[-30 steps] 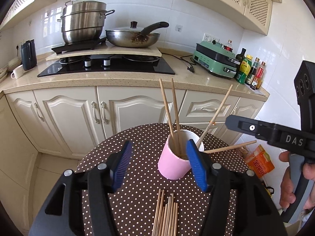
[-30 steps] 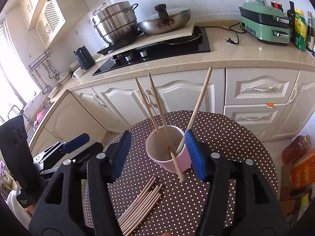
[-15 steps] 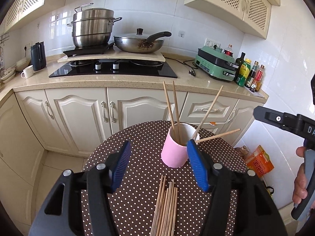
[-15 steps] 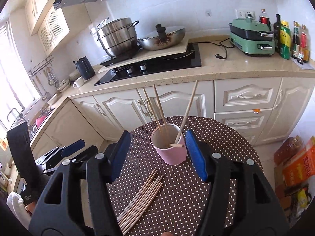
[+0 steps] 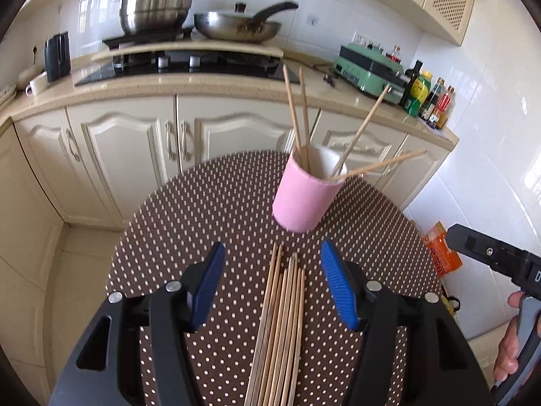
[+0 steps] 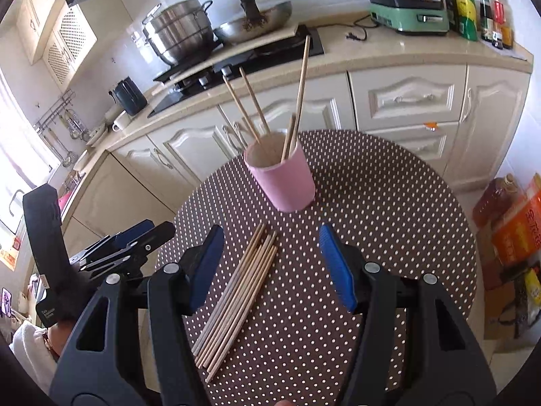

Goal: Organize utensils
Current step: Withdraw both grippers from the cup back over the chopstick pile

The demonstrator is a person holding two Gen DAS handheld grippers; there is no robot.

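A pink cup stands on the round dotted table and holds several wooden chopsticks. A bundle of loose chopsticks lies on the table in front of the cup. My left gripper is open and empty, above the near end of the bundle. My right gripper is open and empty, above the bundle and short of the cup. The left gripper also shows at the left of the right wrist view.
A kitchen counter with stove, pot and pan runs behind the table. A green appliance and bottles stand at its right end. Bags sit on the floor right of the table.
Both grippers have drawn back from the cup toward me. A chopstick that was by the right gripper now rests in the cup, leaning over its rim. More of the bundle shows.
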